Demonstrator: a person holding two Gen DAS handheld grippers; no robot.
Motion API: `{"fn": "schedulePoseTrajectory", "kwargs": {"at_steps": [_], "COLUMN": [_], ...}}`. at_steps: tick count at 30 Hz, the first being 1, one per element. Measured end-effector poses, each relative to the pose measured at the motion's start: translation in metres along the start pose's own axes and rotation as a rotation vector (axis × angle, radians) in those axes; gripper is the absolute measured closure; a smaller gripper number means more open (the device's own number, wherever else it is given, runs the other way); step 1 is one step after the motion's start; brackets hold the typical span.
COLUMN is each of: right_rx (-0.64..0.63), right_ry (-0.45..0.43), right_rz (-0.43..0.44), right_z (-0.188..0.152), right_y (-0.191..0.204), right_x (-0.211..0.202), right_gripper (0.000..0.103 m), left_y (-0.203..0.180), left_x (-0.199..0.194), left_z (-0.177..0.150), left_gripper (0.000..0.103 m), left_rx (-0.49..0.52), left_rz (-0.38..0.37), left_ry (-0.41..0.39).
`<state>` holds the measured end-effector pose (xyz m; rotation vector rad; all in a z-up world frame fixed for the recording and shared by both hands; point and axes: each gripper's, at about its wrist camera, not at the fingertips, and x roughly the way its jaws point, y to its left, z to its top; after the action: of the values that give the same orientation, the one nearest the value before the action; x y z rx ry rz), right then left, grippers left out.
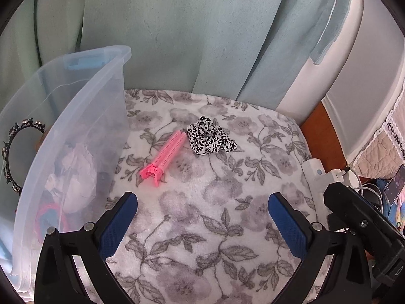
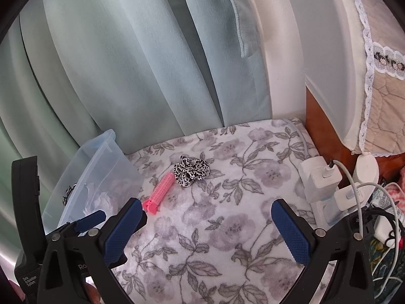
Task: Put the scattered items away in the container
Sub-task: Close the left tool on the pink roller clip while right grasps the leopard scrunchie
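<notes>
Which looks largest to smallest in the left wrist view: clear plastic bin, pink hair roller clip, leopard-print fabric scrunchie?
1. Clear plastic bin, by far; it is also nearest.
2. Pink hair roller clip and leopard-print fabric scrunchie: alike, not ranked.

The blanket [image 1: 202, 215] is soft, fuzzy cloth. The box [image 1: 76, 131] is see-through, shiny plastic. The pink clip [image 1: 162, 158] is hard plastic. The spotted scrunchie [image 1: 210, 136] is smooth cloth. The curtain [image 1: 177, 38] looks matt.
</notes>
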<state>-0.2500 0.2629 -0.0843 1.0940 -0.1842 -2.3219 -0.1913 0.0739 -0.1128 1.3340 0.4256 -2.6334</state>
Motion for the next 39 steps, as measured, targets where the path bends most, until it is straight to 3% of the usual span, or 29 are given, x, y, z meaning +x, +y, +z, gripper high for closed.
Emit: {"fn": "schedulePoseTrajectory", "kwargs": {"at_steps": [11, 21, 36, 39], "right_rx": [0.022, 0.019, 0.034, 0.026], "right_ry": [0.106, 0.199, 0.306, 0.322], "right_rz": [0.001, 0.054, 0.128, 0.131], "right_z": [0.015, 0.026, 0.034, 0.035], "right_y": [-0.012, -0.009, 0.001, 0.005], "right_x": [0.043, 0.099, 0.181, 0.194], "right_gripper": [0.000, 0.002, 0.022, 0.024], "left_y": [0.017, 0.022, 0.038, 0.040], "left_x": [0.047, 0.083, 0.125, 0.131], "left_z": [0.010, 0.025, 0.032, 0.034], "left_gripper": [0.000, 0.002, 0.031, 0.042], "left_rx": [-0.024, 0.060, 0.040, 0.032], "left_rz": [0.045, 0.112, 0.159, 0.161], "left_ry": [0.054, 0.057, 0.111, 0.118]}}
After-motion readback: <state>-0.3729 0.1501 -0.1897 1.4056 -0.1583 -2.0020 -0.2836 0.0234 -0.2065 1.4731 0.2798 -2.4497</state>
